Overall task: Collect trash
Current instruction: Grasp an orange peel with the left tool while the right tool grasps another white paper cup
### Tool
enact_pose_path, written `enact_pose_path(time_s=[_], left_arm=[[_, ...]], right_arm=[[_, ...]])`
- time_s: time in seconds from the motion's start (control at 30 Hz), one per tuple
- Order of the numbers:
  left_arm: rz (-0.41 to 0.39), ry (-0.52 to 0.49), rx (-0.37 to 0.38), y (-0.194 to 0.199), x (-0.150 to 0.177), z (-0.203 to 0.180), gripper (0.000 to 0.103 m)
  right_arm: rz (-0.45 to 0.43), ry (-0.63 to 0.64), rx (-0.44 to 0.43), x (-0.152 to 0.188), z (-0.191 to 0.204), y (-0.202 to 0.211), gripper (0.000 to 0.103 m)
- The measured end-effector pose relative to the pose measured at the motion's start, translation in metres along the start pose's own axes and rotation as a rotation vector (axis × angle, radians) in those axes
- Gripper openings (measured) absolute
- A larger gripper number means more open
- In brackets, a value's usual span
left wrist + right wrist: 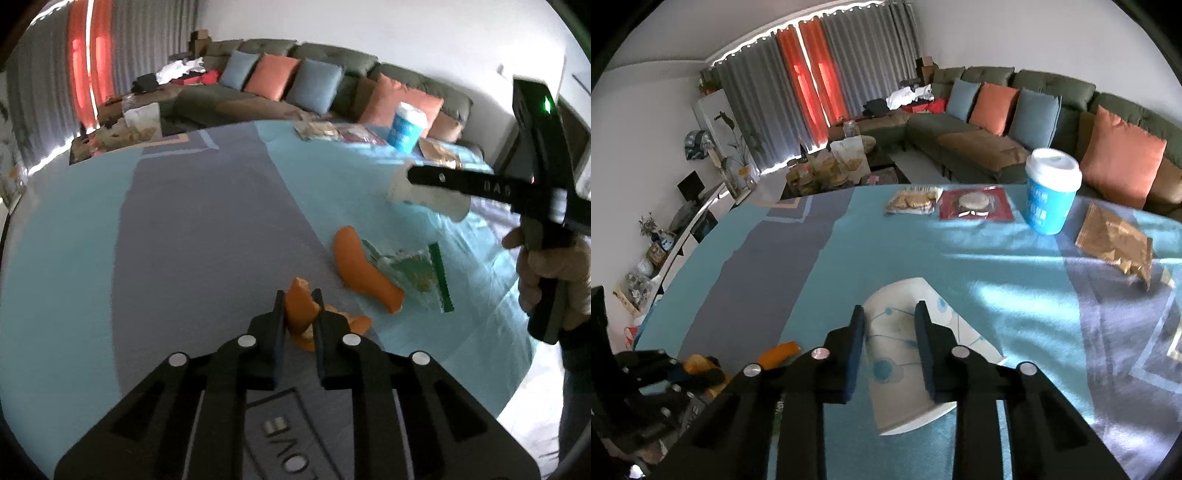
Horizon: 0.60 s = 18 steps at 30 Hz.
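My left gripper (pixel 298 297) is shut on a piece of orange peel (pixel 302 308), held just above the blue tablecloth (pixel 184 240). More peel (pixel 364 275) and a clear green-edged wrapper (pixel 421 275) lie to its right. My right gripper (pixel 889 314) is shut on a crushed white paper cup (pixel 905 354) with blue dots, and holds it above the cloth. In the left wrist view the right gripper (pixel 417 177) shows at the right with the cup (pixel 424 194) in its jaws.
At the table's far side stand a blue lidded cup (pixel 1051 192), a cookie packet (pixel 912 201), a red packet (pixel 975 205) and a gold wrapper (pixel 1115 243). A green sofa (pixel 1015 110) with cushions stands behind the table.
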<state>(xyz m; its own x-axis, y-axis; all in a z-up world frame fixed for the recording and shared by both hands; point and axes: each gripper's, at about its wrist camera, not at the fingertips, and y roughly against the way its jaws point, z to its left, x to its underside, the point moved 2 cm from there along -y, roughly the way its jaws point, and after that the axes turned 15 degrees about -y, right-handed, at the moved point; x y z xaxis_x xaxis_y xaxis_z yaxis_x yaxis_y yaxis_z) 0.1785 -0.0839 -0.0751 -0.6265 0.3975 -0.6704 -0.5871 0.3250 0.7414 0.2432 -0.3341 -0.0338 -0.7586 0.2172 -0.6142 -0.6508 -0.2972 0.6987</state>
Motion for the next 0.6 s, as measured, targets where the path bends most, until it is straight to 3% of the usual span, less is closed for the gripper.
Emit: enact_pose_path(time_s=[0.13,0.23,0.3,0.37,0.4,0.43,0.53,0.6], left_arm=[[-0.045,0.049,-0.023,0.023,0.004,0.022,0.013],[-0.065,0.073,-0.040,0.034,0.005,0.035,0.013],[-0.077,0.082,-0.040,0.042,0.007,0.045,0.013],[-0.081,0.088,-0.046,0.045,0.008,0.051,0.013],[-0.083,0.094,-0.044,0.047,0.009,0.054,0.013],[-0.084,0.098,-0.046,0.048,0.010,0.057,0.013],[-0.085,0.111,-0.044,0.049,0.011,0.064,0.013],[-0.090,0.115,-0.047,0.049,0.010,0.064,0.013]], right_arm=[[-0.020,0.016,-0.010,-0.002,0.009,0.006,0.002],[-0.017,0.028,0.006,-0.002,0.012,0.005,0.000],[-0.025,0.036,0.044,-0.003,0.012,0.007,0.004],[-0.004,0.056,0.082,0.001,0.012,0.004,0.030],[-0.023,0.072,0.115,0.002,0.012,0.004,0.071],[-0.039,0.103,0.136,0.003,0.014,0.003,0.088],[-0.041,0.144,0.180,0.003,0.013,-0.003,0.090],[0.011,0.138,0.198,0.002,0.005,-0.018,0.090]])
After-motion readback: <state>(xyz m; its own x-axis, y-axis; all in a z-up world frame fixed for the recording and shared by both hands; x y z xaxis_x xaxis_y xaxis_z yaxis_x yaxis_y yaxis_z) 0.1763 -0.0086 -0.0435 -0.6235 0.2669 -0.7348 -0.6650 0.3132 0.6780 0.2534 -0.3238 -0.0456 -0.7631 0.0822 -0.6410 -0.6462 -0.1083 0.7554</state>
